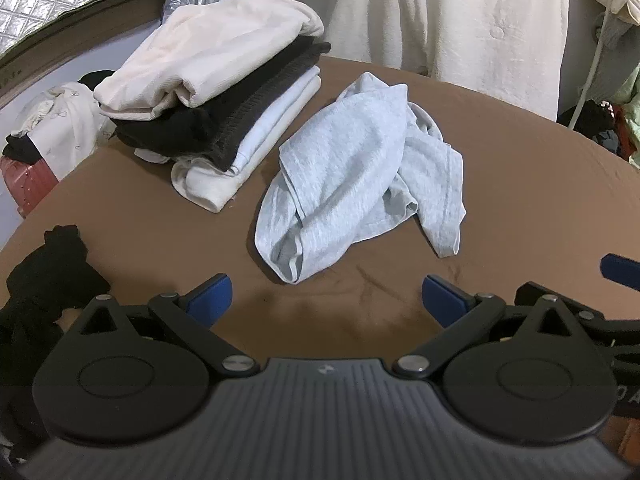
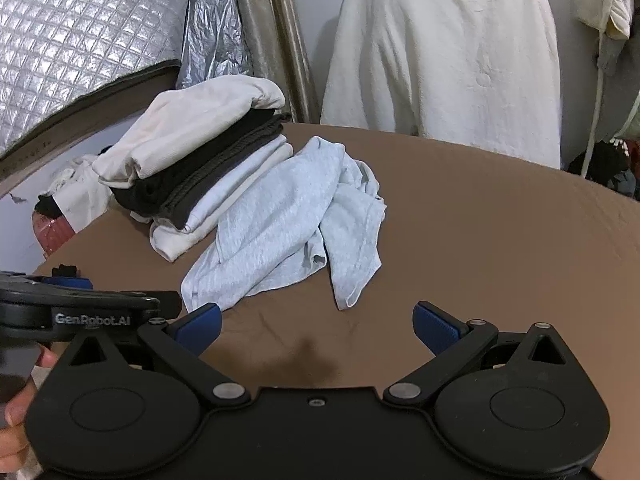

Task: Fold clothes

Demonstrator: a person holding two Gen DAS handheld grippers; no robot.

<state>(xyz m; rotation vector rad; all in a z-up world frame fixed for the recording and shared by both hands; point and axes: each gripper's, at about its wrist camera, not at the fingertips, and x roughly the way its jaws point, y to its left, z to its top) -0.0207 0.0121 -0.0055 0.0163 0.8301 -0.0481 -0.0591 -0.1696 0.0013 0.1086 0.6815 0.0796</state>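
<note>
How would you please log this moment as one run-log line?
left hand-held gripper open | right hand-held gripper open | grey garment crumpled, unheld | folded stack beside it

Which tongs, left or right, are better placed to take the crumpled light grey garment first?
Probably the left tongs: the light grey garment lies straight ahead of them, its near edge close. From the right tongs, also open and empty, it lies more to the left.

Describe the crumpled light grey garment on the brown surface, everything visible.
The light grey garment looks like soft heathered knit with hemmed edges. It lies unfolded and bunched in twisted folds on the brown surface, right of the folded stack, seemingly touching it in the right wrist view. Neither hand-held gripper touches it.
</note>
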